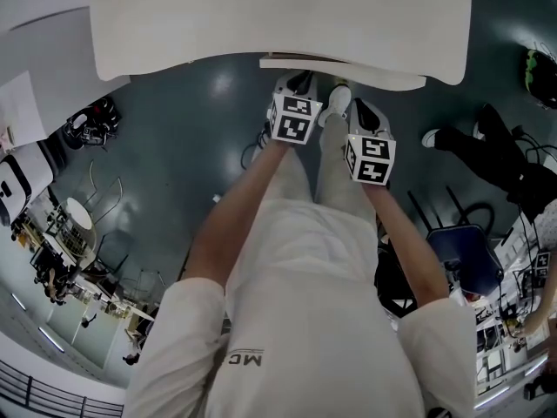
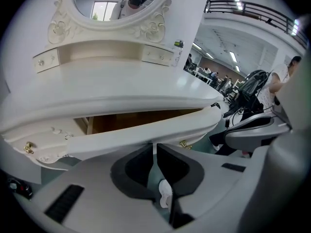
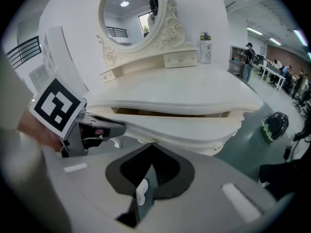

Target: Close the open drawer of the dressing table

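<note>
The white dressing table (image 1: 261, 24) fills the top of the head view. Its wide front drawer (image 2: 146, 132) stands a little way out under the top, and a strip of brown inside (image 2: 141, 119) shows. My left gripper (image 2: 155, 145) is shut, its tips against the drawer front (image 3: 184, 130). My right gripper (image 3: 153, 144) is also shut, with its tips right at the drawer's small brass knob (image 3: 154, 141). From the head view, both grippers (image 1: 300, 84) (image 1: 365, 113) reach side by side to the drawer edge (image 1: 348, 70). The left gripper (image 3: 104, 127) also shows in the right gripper view.
An oval mirror (image 3: 130, 14), two small upper drawers (image 3: 181, 58) and a bottle (image 3: 206, 47) stand on the table top. A green-black helmet (image 3: 274, 125) lies on the floor to the right. A blue chair (image 1: 461, 255) and a person's legs (image 1: 487, 151) are on the right.
</note>
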